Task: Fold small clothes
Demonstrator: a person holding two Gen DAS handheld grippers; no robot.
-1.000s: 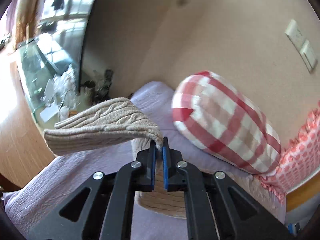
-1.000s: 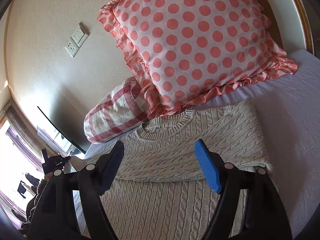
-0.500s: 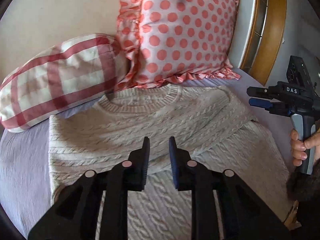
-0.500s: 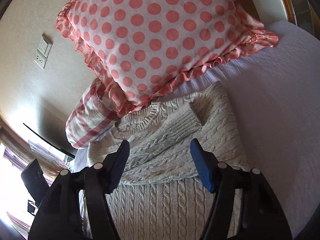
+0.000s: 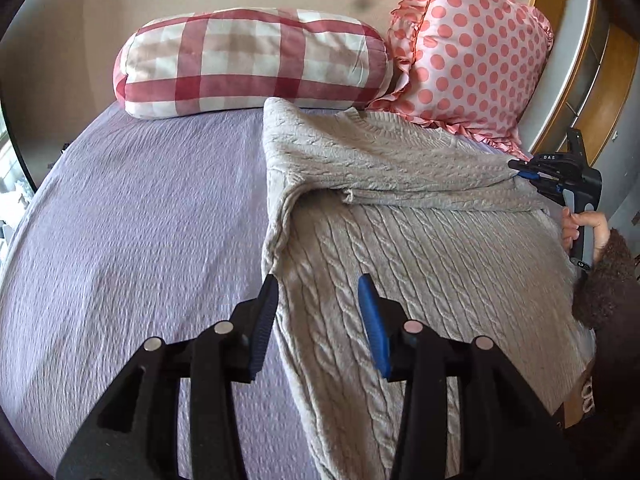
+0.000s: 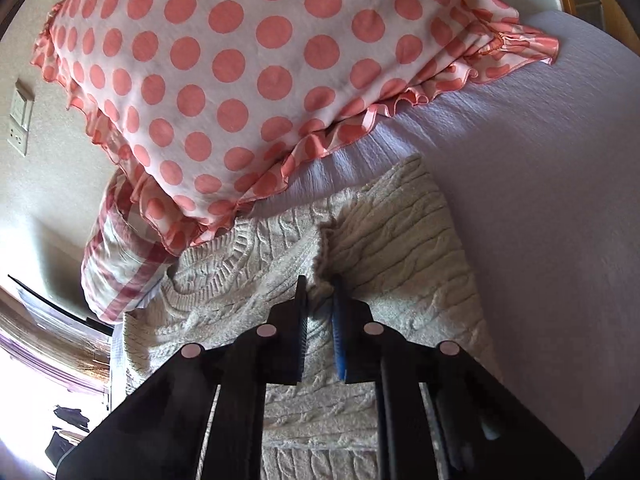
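A cream cable-knit sweater [image 5: 400, 240] lies flat on the lilac bedspread [image 5: 140, 240], its left sleeve folded across the chest. My left gripper [image 5: 320, 300] is open and empty, hovering over the sweater's left side edge. My right gripper [image 6: 320, 292] is shut on a bunch of the sweater's knit [image 6: 324, 248] at its right shoulder, below the collar. It also shows in the left wrist view [image 5: 524, 172], held in a hand at the sweater's right edge.
A red-and-white checked bolster [image 5: 248, 60] and a pink polka-dot frilled pillow [image 5: 472, 52] lean on the beige wall at the head of the bed. A wall socket [image 6: 18, 120] is at the left. A wooden frame [image 5: 592, 80] stands at the right.
My left gripper let go of the sleeve, now laid across the chest, opened and moved to the sweater's left edge. My right gripper went from open to shut on the knit.
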